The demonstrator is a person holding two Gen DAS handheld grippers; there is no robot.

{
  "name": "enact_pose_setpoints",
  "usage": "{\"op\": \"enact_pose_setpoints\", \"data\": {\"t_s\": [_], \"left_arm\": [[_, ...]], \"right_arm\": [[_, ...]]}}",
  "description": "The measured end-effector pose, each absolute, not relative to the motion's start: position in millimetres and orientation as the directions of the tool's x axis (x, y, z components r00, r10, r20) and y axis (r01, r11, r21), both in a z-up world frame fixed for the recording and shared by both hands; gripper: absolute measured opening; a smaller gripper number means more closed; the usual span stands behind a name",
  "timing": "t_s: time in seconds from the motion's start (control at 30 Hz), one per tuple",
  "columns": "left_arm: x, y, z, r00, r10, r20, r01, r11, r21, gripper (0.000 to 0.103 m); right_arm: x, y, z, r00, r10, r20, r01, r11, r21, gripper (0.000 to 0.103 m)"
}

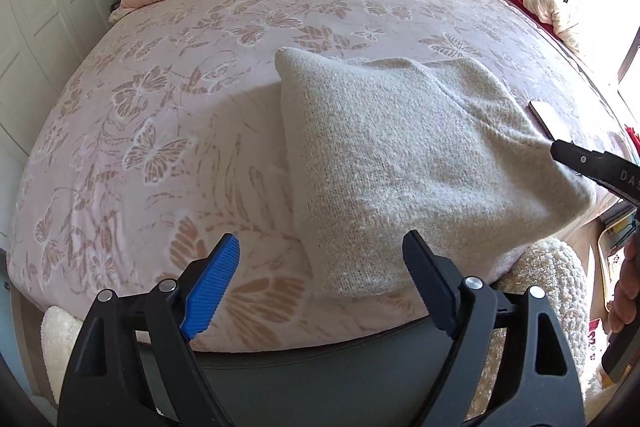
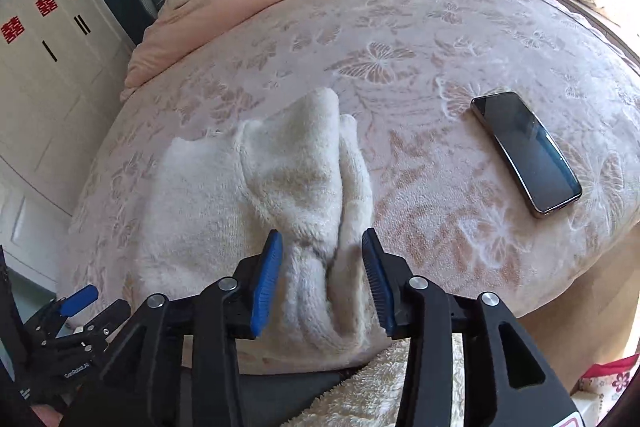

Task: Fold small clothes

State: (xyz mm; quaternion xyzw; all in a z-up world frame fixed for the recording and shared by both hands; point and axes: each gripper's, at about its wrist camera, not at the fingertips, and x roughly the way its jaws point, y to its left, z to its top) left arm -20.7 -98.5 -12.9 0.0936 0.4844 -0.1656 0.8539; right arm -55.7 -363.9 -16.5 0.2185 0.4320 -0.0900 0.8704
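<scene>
Garment: cream knit garment [image 2: 256,187], folded, on the bed [image 2: 440,39] near its front edge.
Right gripper [image 2: 322,275]: released; bunched corner between pads, not pinched.
Left gripper [image 1: 320,283]: released, empty, just before the garment's front edge.
Phone [image 2: 526,153]: right of the garment, apart.

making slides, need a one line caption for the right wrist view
Right gripper open astride a bunched fold of the white knit garment on the butterfly bedspread, phone lying apart.
</scene>
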Motion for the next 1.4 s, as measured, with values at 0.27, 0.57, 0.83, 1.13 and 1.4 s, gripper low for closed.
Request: {"op": "enact_pose_setpoints", "data": {"t_s": [0.27, 0.57, 0.83, 1.13, 1.4], "left_arm": [[-24, -108, -10, 0.488, -0.191, -0.851, 0.387, 0.922, 0.015, 0.085], [-25, -105, -11, 0.491, -0.169, -0.855, 0.371, 0.928, 0.03, 0.086], [-18, -84, -17, 0.422, -0.253, -0.871, 0.341, 0.934, -0.106, 0.094], [47, -94, -88, 0.203, -0.432, -0.879, 0.177, 0.899, -0.4, 0.097], [60, -97, -69, 0.175, -0.498, -0.85, 0.162, 0.866, -0.474, 0.048]], "right_arm": [[-34, -361, -12, 0.657, 0.116, -0.745, 0.293, 0.871, 0.394, 0.036], [43, -367, -88, 0.478, 0.035, -0.878, 0.31, 0.928, 0.206, 0.027], [-29, -376, -38, 0.611, 0.014, -0.792, 0.413, 0.847, 0.334, 0.071], [-38, -391, -114, 0.528, 0.255, -0.81, 0.479, 0.698, 0.532, 0.083], [9, -346, -70, 0.556, 0.256, -0.791, 0.364, 0.78, 0.509, 0.038]]}}
